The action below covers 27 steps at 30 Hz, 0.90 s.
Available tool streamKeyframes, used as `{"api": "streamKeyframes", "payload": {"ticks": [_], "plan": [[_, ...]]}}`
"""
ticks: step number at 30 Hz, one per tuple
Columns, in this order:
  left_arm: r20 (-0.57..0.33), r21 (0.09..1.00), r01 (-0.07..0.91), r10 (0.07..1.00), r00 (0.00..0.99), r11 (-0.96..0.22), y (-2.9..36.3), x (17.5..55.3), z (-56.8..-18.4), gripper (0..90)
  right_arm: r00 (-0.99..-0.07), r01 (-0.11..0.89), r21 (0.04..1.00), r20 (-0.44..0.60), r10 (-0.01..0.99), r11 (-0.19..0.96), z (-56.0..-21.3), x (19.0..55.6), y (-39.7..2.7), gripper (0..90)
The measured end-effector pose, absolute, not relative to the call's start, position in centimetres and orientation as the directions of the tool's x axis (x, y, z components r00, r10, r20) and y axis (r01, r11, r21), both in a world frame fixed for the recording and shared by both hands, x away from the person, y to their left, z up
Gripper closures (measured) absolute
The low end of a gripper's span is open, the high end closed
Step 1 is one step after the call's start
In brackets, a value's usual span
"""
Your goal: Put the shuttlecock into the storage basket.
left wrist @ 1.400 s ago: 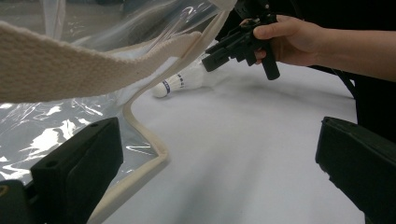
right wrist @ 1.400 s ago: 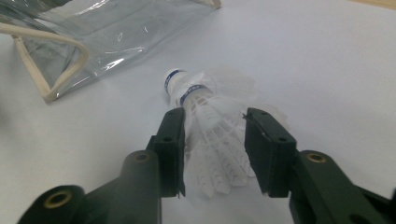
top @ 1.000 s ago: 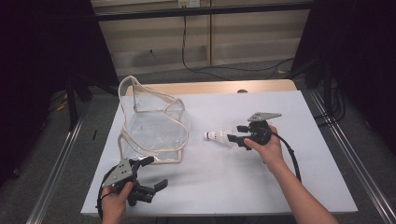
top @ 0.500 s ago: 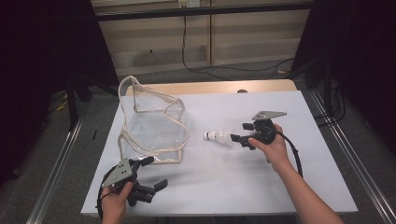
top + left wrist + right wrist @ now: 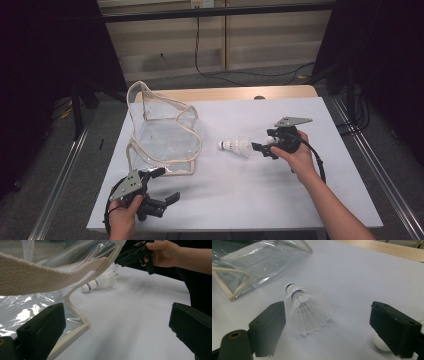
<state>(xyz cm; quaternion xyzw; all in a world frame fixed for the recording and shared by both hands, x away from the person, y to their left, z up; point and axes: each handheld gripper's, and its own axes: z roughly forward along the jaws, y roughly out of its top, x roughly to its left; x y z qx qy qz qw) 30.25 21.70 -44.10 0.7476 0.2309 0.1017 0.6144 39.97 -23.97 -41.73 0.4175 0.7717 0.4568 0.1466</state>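
The shuttlecock [image 5: 304, 310] lies on its side on the white tabletop [image 5: 300, 200], just ahead of the right tool [image 5: 261, 148] and between the lines of its two jaws, cork end pointing away from that tool toward the clear bag [image 5: 162, 132]. The right tool's jaws have just been opening and now stand wide, their pads clear of the feathers, so nothing is gripped. A small white ball [image 5: 381, 342] peeks out beside the right-hand jaw in the right gripper view; what it is I cannot tell.

The left tool [image 5: 162, 187] rests low near the tabletop's front edge, jaws spread wide and empty, with the bag's cream-trimmed rim [image 5: 75, 267] just ahead of it and to its left.

As I judge it, the work is packing the shuttlecock into the bag, and it looks barely begun: the shuttlecock is outside, apart from the bag's mouth, and unheld. Left to do: grip it, hold the bag open, drop it inside.
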Motion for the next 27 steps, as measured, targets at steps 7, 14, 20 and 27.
{"api": "streamKeyframes", "payload": {"ticks": [7, 14, 20, 27], "plan": [[-0.131, 0.965, 0.220, 0.469, 0.873, -0.140, 21.6, 30.2, -44.1, 0.9, -0.598, 0.507, 0.834, 0.159, 0.785, 0.217, -41.4, 40.1, -24.6, 12.3], [-0.134, 0.965, 0.224, 0.470, 0.872, -0.140, 21.6, 30.3, -44.1, 0.9, -0.586, 0.516, 0.829, 0.156, 0.796, 0.218, -41.2, 40.3, -25.1, 8.3], [-0.135, 0.965, 0.223, 0.466, 0.875, -0.140, 21.6, 30.2, -44.2, 0.9, -0.570, 0.521, 0.828, 0.158, 0.806, 0.206, -40.9, 40.4, -25.5, 7.1], [-0.134, 0.965, 0.221, 0.468, 0.874, -0.138, 21.5, 30.2, -44.1, 0.9, -0.558, 0.524, 0.830, 0.165, 0.814, 0.192, -40.5, 40.4, -26.0, 6.2]]}}
